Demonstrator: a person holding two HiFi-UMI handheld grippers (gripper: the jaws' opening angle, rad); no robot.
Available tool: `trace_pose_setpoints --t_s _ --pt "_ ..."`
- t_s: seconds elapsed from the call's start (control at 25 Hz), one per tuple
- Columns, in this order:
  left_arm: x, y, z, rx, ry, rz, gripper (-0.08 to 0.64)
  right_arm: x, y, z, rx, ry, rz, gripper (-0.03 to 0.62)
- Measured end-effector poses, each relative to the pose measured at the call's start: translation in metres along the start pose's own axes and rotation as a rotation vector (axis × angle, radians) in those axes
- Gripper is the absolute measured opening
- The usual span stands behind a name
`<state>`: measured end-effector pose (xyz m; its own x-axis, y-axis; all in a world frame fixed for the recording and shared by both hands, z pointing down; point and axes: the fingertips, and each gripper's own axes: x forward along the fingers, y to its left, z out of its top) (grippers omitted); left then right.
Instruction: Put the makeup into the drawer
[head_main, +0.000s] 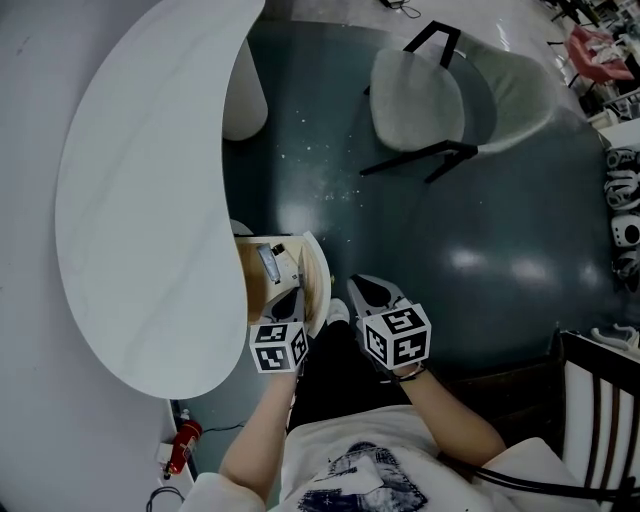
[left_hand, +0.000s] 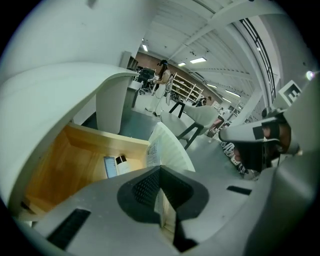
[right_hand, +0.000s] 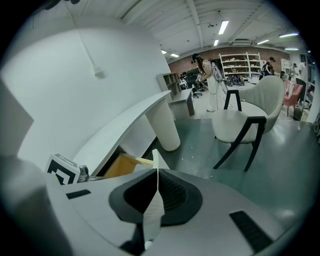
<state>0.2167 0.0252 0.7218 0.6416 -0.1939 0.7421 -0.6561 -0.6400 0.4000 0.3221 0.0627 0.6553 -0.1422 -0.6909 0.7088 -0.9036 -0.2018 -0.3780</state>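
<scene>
Head view: one white worktop (head_main: 140, 200) carries one drawer (head_main: 252, 290) beneath its near edge; the drawer stands pulled out, its pale drawer front (head_main: 320, 272) towards the person; the makeup (head_main: 268, 262) lies inside on the wooden floor; the left gripper (head_main: 287, 300) sits over the drawer front, the right gripper (head_main: 372, 292) just beside it and clear of the drawer; one chair (head_main: 420, 90) stands well apart on the floor. Left gripper view: the left gripper (left_hand: 160, 172) has its jaws fully together and holds nothing; the top edge of the drawer front (left_hand: 170, 147) runs just beyond the tips; the makeup (left_hand: 116, 164) appears as a flat pale pack beside a small white bottle with a dark cap, two pieces by count, though whether they are joined cannot be told. Right gripper view: the right gripper (right_hand: 156, 175) also has its jaws closed and empty; only a corner of the drawer (right_hand: 122, 165) shows ahead. Step in hand: placement looks complete; the next move is probably closing, which calls for a square push on the drawer front. Count: two grippers, one drawer, one worktop.
</scene>
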Motion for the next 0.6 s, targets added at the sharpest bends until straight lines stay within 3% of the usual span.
trace_pose_setpoints --t_s 0.6 --pt "0.028 0.019 -0.018 -0.009 0.061 0.028 0.035 0.011 -0.01 -0.005 0.013 0.025 -0.007 0.023"
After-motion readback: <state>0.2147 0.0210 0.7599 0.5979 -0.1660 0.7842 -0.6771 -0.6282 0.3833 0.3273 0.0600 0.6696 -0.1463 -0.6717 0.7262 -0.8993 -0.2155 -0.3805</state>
